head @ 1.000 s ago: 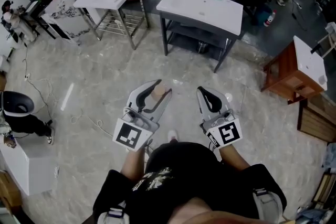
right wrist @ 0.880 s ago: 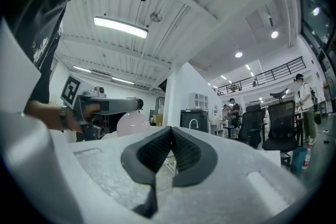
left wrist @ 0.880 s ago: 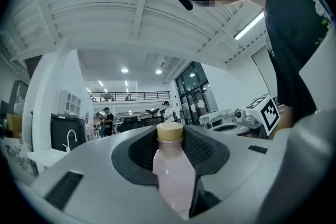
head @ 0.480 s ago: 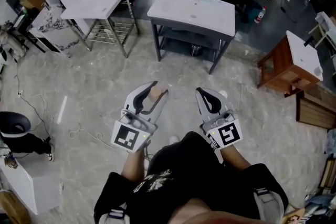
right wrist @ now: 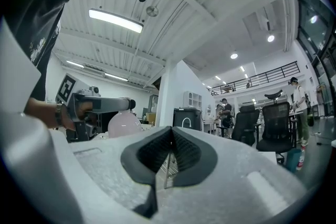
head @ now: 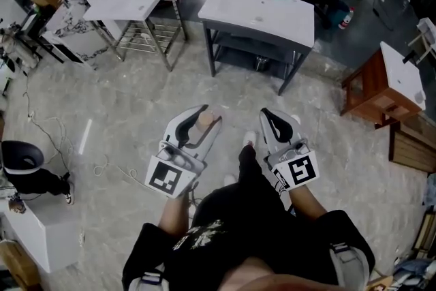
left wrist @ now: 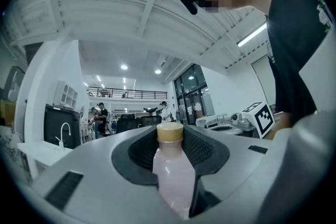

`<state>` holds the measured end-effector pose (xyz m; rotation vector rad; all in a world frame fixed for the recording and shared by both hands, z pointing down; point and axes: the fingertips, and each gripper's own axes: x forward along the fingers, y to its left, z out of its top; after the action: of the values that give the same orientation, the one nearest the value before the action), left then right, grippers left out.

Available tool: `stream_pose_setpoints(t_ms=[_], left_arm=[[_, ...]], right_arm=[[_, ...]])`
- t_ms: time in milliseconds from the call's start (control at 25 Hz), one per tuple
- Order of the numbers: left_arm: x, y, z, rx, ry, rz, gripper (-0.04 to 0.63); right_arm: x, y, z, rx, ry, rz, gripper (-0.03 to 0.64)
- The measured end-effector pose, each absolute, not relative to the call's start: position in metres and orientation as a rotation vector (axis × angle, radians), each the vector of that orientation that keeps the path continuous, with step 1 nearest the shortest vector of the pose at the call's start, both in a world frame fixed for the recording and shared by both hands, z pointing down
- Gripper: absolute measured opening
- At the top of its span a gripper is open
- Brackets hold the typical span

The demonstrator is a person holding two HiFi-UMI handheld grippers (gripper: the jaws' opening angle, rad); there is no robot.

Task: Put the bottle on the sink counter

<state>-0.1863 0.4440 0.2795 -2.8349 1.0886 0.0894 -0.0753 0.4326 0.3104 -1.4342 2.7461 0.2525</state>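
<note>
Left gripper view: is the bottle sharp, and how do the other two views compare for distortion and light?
Left gripper view: heavy fisheye, dark corners, bottle close but fairly sharp. Right gripper view: same fisheye, ceiling strip light glares. Head view: dim, evenly lit, no motion blur, edges bowed.

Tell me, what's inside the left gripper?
A pink bottle with a tan cap, held in the left gripper. The bottle's bottom is covered by the gripper, so it cannot be seen.
</note>
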Motion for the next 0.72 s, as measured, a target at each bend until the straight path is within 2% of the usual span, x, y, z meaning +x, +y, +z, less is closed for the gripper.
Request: stream_pose_setpoints(t_ms=[720], left_arm=[[-0.163, 0.319, 0.274, -2.849, 1.074, 0.106, 0.152]], right_arm=[[-0.057, 0.308, 0.313, -1.425, 2.749, 0.227, -0.005]])
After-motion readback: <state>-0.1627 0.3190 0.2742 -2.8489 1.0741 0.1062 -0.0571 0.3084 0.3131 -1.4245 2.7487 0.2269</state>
